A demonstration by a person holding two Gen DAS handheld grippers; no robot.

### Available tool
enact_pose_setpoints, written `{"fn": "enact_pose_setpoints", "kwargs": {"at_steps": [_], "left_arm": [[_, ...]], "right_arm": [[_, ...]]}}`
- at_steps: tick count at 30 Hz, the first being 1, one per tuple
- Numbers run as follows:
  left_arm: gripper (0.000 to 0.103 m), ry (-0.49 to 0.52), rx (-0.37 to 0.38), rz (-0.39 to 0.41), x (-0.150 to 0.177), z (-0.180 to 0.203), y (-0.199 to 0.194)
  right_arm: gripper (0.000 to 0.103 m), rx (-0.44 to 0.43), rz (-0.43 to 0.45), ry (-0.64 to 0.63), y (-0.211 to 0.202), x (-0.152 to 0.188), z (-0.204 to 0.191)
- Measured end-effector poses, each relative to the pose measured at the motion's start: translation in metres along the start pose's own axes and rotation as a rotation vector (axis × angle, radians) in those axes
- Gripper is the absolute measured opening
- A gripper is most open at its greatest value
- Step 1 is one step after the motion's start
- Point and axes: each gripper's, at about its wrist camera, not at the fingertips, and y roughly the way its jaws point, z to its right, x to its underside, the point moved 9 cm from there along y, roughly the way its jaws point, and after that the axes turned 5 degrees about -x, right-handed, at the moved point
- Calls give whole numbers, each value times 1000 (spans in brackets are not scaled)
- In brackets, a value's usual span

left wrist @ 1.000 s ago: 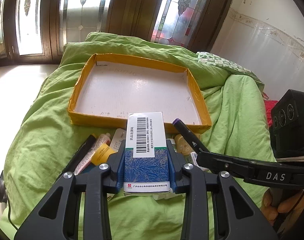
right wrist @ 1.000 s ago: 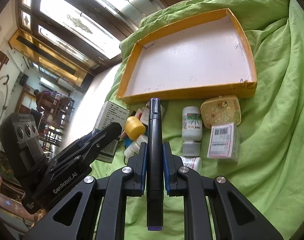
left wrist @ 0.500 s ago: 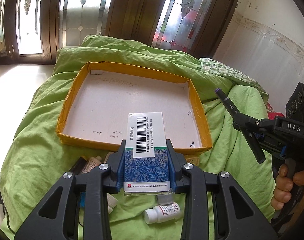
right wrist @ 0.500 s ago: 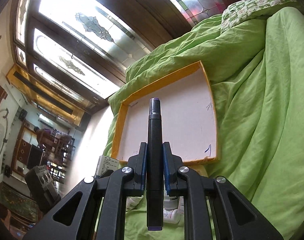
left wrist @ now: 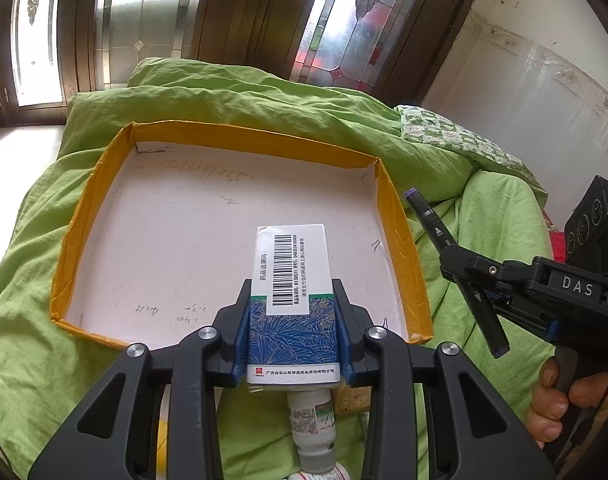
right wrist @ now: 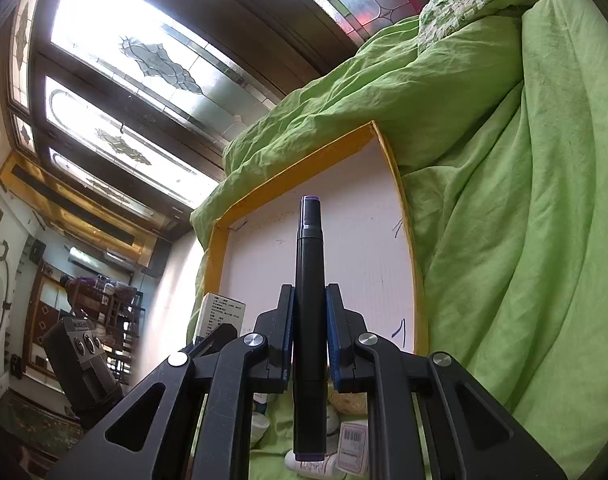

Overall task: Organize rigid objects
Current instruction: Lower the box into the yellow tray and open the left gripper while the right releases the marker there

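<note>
My left gripper (left wrist: 291, 320) is shut on a blue and white medicine box (left wrist: 291, 276) with a barcode, held over the near edge of the yellow-rimmed cardboard tray (left wrist: 79, 240). In the right wrist view my right gripper (right wrist: 310, 332) is shut on a black marker (right wrist: 310, 280) with a purple tip that points over the tray (right wrist: 404, 208). The left wrist view shows the marker (left wrist: 436, 232) and right gripper just outside the tray's right wall. The medicine box (right wrist: 219, 312) and left gripper appear at lower left in the right wrist view.
The tray lies on a rumpled green quilt (left wrist: 496, 216). A white bottle (left wrist: 312, 420) and other small items lie on the quilt under my grippers, near the tray's front wall. A person's hand (left wrist: 568, 400) holds the right gripper's handle. Windows stand behind.
Both grippers moved forward from above the pile of small items to the tray. The medicine box now hangs over the tray's near edge, and the marker has swung to the tray's right side.
</note>
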Motion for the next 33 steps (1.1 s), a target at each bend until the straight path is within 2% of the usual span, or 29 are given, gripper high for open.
{"fn": "enact_pose_setpoints", "kwargs": {"at_steps": [7,16,27,30,33], "left_arm": [[32,33,-6,-46,-7,12,38],[32,53,-4,-86,-3,15,76],[32,96,-11,-93,7,20,85],[39,92,-2,-105,9,20,85],[53,88,-16,-97,8,18,82]], "right_arm": [[13,75,-38,-5,33,-10,27],[13,164,-78,-83,54,-9,35],[13,222,-61,-154,49,-15,46],[15,254,-52,-184,50,-17,43],[28,266,-29,-197,47,-20,40]]}}
